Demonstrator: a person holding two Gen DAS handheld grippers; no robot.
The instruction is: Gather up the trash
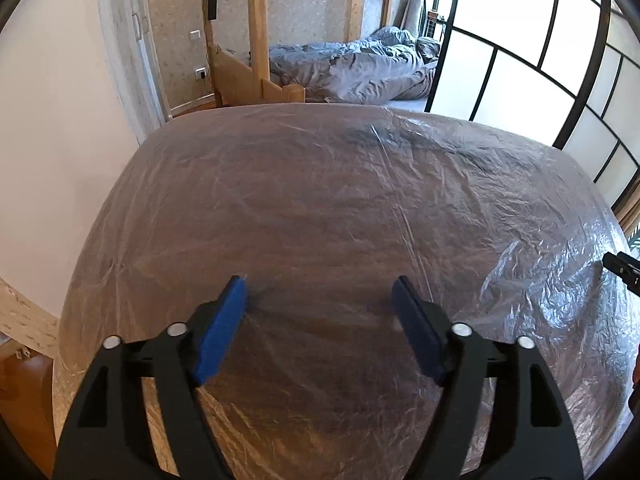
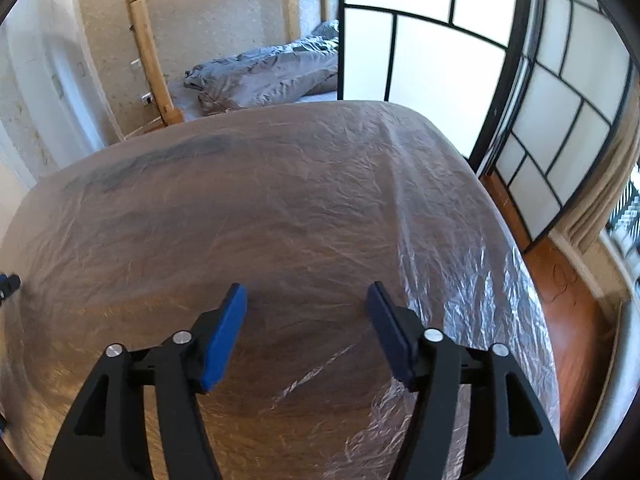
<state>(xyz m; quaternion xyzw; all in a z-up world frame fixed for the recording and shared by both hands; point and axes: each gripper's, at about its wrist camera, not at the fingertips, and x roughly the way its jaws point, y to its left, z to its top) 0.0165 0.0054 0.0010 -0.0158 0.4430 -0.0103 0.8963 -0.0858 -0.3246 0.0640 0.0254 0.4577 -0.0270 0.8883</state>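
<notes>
We hold 2 grippers over a big table [image 1: 320, 208] that is covered with a thin, crinkly plastic sheet [image 2: 460, 248]. Our left gripper [image 1: 320, 292] tilts down at the table. Its 2 blue pads [image 1: 224, 332] stand wide apart and nothing is between them. Our right gripper [image 2: 307, 298] tilts down too. Its jaws are also apart with nothing in them. We can see no trash on the table in either view, so we cannot tell where it is. Past the table there is a wooden bed [image 1: 256, 40] with a rumpled grey blanket [image 1: 360, 72]. A white screen with black bars [image 2: 420, 40] stands on the right.
</notes>
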